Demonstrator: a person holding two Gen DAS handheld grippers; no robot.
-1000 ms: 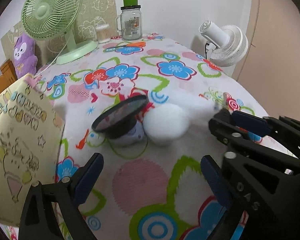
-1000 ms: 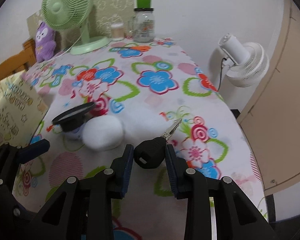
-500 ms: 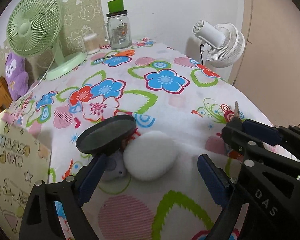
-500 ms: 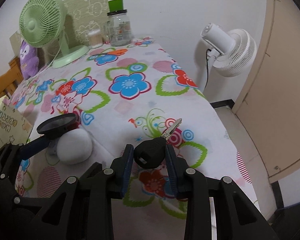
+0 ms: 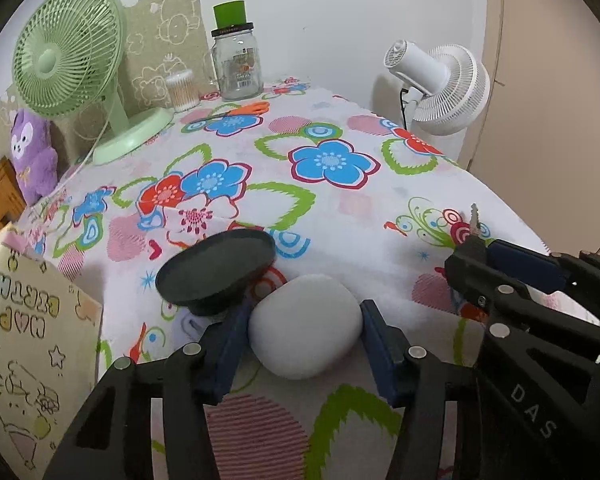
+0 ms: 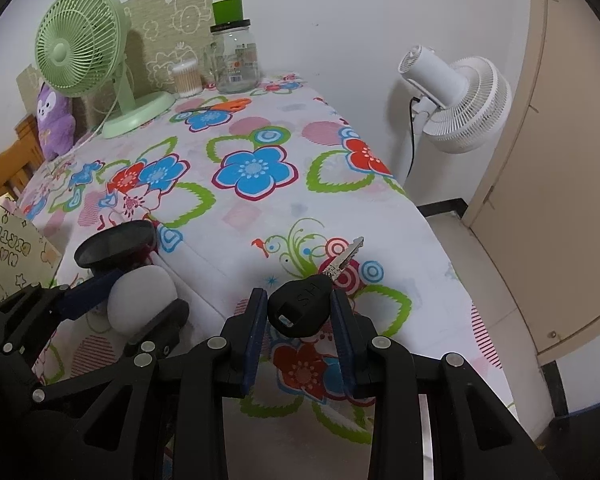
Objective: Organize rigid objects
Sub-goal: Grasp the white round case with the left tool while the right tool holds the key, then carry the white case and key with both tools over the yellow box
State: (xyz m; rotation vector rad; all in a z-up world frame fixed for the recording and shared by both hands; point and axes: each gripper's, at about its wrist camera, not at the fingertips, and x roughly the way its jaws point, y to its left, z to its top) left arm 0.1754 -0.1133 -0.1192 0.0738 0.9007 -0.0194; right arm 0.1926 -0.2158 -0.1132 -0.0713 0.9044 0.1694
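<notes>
Left gripper closing on the white case resting on the tablecloth — pads flank its sides for lifting. Right gripper pinches the key by its head, clear of the cloth.

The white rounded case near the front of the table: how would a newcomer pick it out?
Start at the flowered tablecloth and come to its near edge. Beside a tilted black round mirror lies the white rounded case, a smooth pebble shape between the closing blue pads of the left hand-held gripper. It is the only plain white thing there; the black-headed key is in the right hand-held gripper.
</notes>
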